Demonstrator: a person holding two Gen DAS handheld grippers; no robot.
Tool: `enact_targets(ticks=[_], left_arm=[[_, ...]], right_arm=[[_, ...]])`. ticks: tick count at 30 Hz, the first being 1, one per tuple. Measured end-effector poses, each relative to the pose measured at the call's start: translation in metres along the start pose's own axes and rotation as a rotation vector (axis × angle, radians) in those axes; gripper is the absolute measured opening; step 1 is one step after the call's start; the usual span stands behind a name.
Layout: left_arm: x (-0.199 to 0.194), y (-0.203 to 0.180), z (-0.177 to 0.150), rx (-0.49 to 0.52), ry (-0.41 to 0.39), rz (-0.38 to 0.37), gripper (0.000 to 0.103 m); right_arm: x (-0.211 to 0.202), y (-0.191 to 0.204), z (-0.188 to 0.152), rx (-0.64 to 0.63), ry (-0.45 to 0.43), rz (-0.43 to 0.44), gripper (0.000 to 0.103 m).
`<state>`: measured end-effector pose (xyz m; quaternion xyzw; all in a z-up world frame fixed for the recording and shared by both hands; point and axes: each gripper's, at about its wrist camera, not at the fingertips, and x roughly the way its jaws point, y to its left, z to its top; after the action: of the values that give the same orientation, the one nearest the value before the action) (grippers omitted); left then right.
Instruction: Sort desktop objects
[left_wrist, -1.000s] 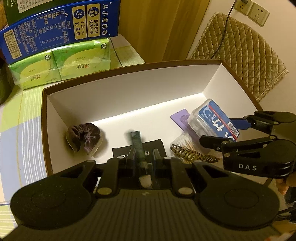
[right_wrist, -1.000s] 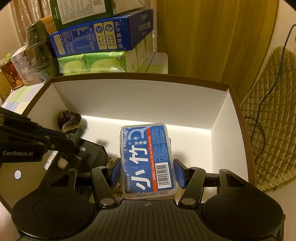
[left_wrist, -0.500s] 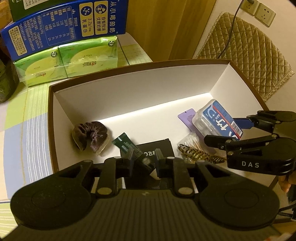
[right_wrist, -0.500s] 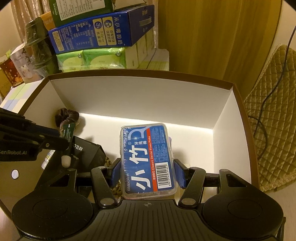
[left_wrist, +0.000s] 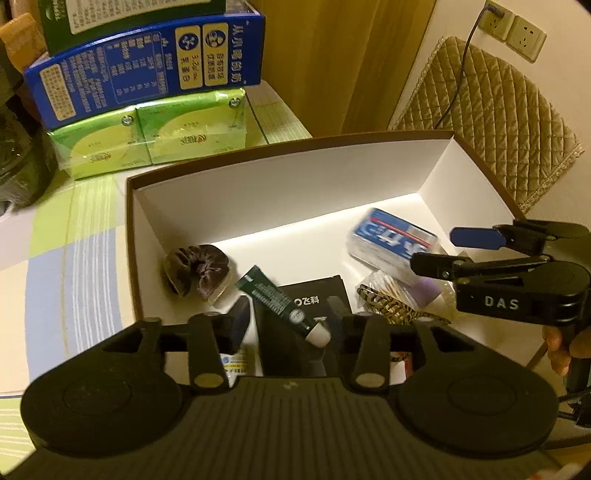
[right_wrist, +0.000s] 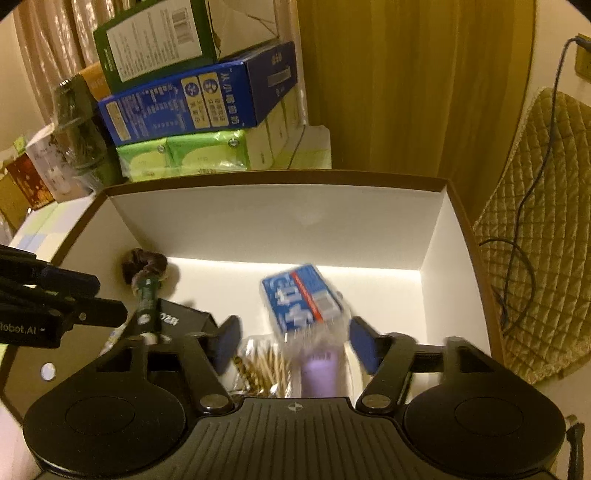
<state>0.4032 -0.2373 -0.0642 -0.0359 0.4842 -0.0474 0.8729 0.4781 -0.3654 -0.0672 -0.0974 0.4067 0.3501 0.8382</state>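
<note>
A brown-rimmed white box (left_wrist: 295, 177) (right_wrist: 280, 214) holds the sorted objects. My left gripper (left_wrist: 288, 314) is open above its near side; a dark green tube with a white cap (left_wrist: 280, 299) (right_wrist: 147, 299) lies free on a black packet (left_wrist: 314, 299), beside a brown scrunchie (left_wrist: 197, 267) (right_wrist: 146, 264). My right gripper (right_wrist: 291, 339) (left_wrist: 454, 251) is open; the blue floss-pick case (right_wrist: 301, 302) (left_wrist: 393, 240) lies blurred in the box between its jaws, above a purple card (right_wrist: 319, 373) and cotton swabs (right_wrist: 266, 365).
Green tissue packs (left_wrist: 155, 136) (right_wrist: 184, 157) under a blue milk carton (left_wrist: 147, 79) (right_wrist: 199, 99) stand behind the box. A quilted chair cushion (left_wrist: 491, 114) (right_wrist: 535, 236) and a cable are at the right. A striped hair clip (left_wrist: 391, 306) lies in the box.
Both grippers opened and pulled back and up. The green tube dropped from the left gripper onto the black packet; the floss-pick case left the right gripper and fell into the box.
</note>
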Motion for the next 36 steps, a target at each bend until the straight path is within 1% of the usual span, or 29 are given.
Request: enact_targets(ticks=[2,3,6,7,9,10,12,15,16,20,23,29,31,36], left_arm=[[-0.007,0.000,-0.003,0.000,-0.010,0.006,0.044],[-0.010,0.000,-0.004,-0.001,-0.013,0.010,0.046],[-0.020,0.000,-0.008,-0.004,-0.031,0.020,0.055],[-0.024,0.000,-0.010,-0.004,-0.038,0.025,0.060],[-0.032,-0.001,-0.014,0.001,-0.053,0.034,0.064],[-0.036,-0.002,-0.016,0.004,-0.061,0.037,0.065],[-0.044,-0.002,-0.019,0.001,-0.077,0.046,0.069],[-0.058,-0.003,-0.027,-0.004,-0.105,0.055,0.080],[-0.062,-0.003,-0.030,-0.004,-0.114,0.060,0.081],[-0.078,-0.005,-0.042,-0.005,-0.138,0.086,0.083],[-0.090,-0.003,-0.050,-0.017,-0.160,0.100,0.087],[-0.114,0.001,-0.065,-0.029,-0.192,0.115,0.089],[-0.120,0.003,-0.070,-0.029,-0.201,0.121,0.094],[-0.139,0.009,-0.084,-0.033,-0.219,0.125,0.095]], right_arm=[[-0.010,0.003,-0.004,0.002,-0.021,0.007,0.083],[-0.015,0.005,-0.007,0.003,-0.028,0.010,0.086],[-0.030,0.010,-0.014,0.007,-0.051,0.021,0.093],[-0.035,0.011,-0.016,0.006,-0.060,0.027,0.095],[-0.045,0.015,-0.021,0.008,-0.075,0.027,0.100],[-0.049,0.018,-0.024,0.009,-0.084,0.027,0.101],[-0.057,0.022,-0.028,0.008,-0.095,0.031,0.101],[-0.066,0.027,-0.034,0.009,-0.105,0.025,0.101],[-0.069,0.029,-0.036,0.008,-0.108,0.023,0.101],[-0.081,0.037,-0.041,-0.002,-0.123,0.014,0.101],[-0.090,0.044,-0.045,-0.005,-0.134,0.002,0.101],[-0.107,0.058,-0.054,0.004,-0.153,-0.004,0.101],[-0.111,0.064,-0.057,0.006,-0.160,-0.007,0.101],[-0.126,0.078,-0.066,0.033,-0.177,-0.011,0.101]])
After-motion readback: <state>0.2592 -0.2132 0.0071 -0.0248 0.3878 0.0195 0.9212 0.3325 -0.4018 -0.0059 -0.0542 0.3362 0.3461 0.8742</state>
